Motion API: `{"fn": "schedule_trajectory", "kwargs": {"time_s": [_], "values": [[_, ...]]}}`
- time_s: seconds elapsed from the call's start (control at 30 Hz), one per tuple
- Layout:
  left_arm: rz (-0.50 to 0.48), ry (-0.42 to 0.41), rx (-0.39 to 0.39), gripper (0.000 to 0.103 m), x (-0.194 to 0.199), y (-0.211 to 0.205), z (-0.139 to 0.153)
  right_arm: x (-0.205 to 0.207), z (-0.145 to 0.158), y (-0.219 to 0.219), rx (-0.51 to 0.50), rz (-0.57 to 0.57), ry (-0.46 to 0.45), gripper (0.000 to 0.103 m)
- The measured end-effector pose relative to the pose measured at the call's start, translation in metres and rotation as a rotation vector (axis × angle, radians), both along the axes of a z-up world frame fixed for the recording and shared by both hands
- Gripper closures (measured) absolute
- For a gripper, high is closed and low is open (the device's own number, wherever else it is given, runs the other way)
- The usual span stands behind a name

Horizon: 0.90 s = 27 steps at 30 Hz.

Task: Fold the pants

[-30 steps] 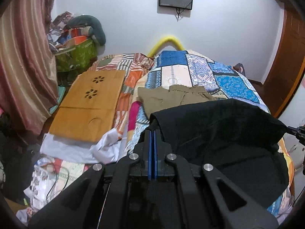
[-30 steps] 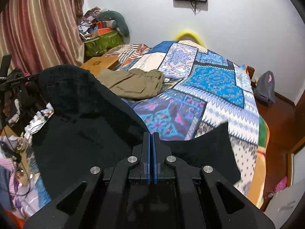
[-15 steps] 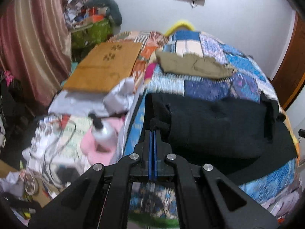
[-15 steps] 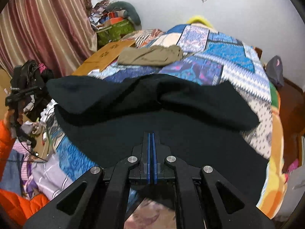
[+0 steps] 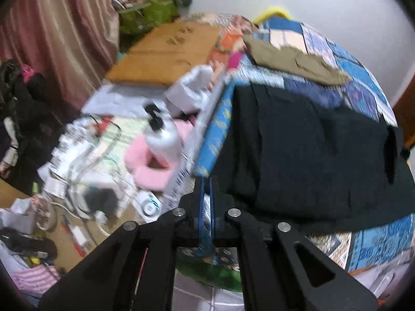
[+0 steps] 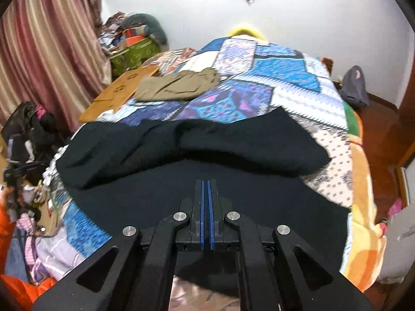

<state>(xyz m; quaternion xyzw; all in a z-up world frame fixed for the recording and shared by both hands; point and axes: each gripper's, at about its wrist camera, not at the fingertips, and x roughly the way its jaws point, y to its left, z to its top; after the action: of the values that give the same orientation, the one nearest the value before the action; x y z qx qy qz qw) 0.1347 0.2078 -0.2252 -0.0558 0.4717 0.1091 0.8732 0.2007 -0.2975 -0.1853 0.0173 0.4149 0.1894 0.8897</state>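
The black pants lie folded over across the near end of the patchwork bed; they also show in the left wrist view. My left gripper has a narrow gap between its blue pads and holds nothing; it sits just off the pants' left edge by the bed corner. My right gripper is shut with its tips over the lower layer of the pants near the bed's front edge; I cannot see cloth between the pads.
Folded olive pants lie further up the bed, also in the left wrist view. A brown board and floor clutter with a white bottle on a pink cushion are left of the bed. Curtain at left.
The pants' upper layer has been laid down on the bed. My left gripper has let go, drawn back and swung left. My right gripper has pulled back slightly toward the front edge.
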Motion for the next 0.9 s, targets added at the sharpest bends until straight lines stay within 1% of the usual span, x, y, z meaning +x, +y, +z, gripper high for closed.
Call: {"fn": "schedule_trajectory", "kwargs": {"time_s": [0.03, 0.13, 0.2, 0.27, 0.3, 0.33, 0.37, 0.4, 0.43, 0.5, 0.57, 0.6, 0.73, 0.9], "values": [[0.002, -0.014, 0.015, 0.099, 0.002, -0.001, 0.007, 0.004, 0.001, -0.003, -0.005, -0.009, -0.003, 0.098], [-0.016, -0.043, 0.039, 0.094, 0.014, -0.009, 0.027, 0.021, 0.003, -0.016, -0.019, -0.04, -0.008, 0.088], [-0.047, -0.058, 0.028, 0.093, 0.03, -0.022, 0.038, 0.034, 0.003, -0.024, -0.024, -0.056, -0.014, 0.076], [-0.078, -0.067, 0.017, 0.088, 0.048, -0.036, 0.045, 0.051, 0.004, -0.033, -0.028, -0.074, -0.022, 0.073], [-0.098, -0.071, 0.012, 0.083, 0.058, -0.045, 0.048, 0.06, 0.003, -0.037, -0.027, -0.078, -0.02, 0.072], [-0.117, -0.075, 0.007, 0.075, 0.068, -0.054, 0.05, 0.071, 0.002, -0.042, -0.024, -0.083, -0.012, 0.072], [-0.132, -0.078, 0.003, 0.071, 0.077, -0.061, 0.051, 0.081, 0.0, -0.046, -0.023, -0.089, -0.006, 0.071], [-0.153, -0.084, -0.002, 0.064, 0.089, -0.072, 0.052, 0.091, -0.002, -0.051, -0.023, -0.095, -0.001, 0.07], [-0.17, -0.088, -0.007, 0.059, 0.099, -0.081, 0.052, 0.102, -0.005, -0.054, -0.029, -0.098, 0.006, 0.069], [-0.208, -0.085, -0.021, 0.056, 0.126, -0.101, 0.05, 0.122, -0.012, -0.059, -0.043, -0.098, 0.016, 0.064], [-0.233, -0.079, -0.034, 0.054, 0.145, -0.117, 0.047, 0.145, -0.021, -0.063, -0.064, -0.096, 0.034, 0.06], [-0.249, -0.071, -0.041, 0.053, 0.159, -0.128, 0.043, 0.155, -0.027, -0.064, -0.075, -0.092, 0.043, 0.06], [-0.282, -0.043, -0.046, 0.051, 0.195, -0.153, 0.026, 0.2, -0.052, -0.063, -0.115, -0.073, 0.103, 0.06], [-0.308, 0.02, -0.053, 0.051, 0.229, -0.174, -0.006, 0.248, -0.08, -0.062, -0.116, -0.04, 0.163, 0.06]]}}
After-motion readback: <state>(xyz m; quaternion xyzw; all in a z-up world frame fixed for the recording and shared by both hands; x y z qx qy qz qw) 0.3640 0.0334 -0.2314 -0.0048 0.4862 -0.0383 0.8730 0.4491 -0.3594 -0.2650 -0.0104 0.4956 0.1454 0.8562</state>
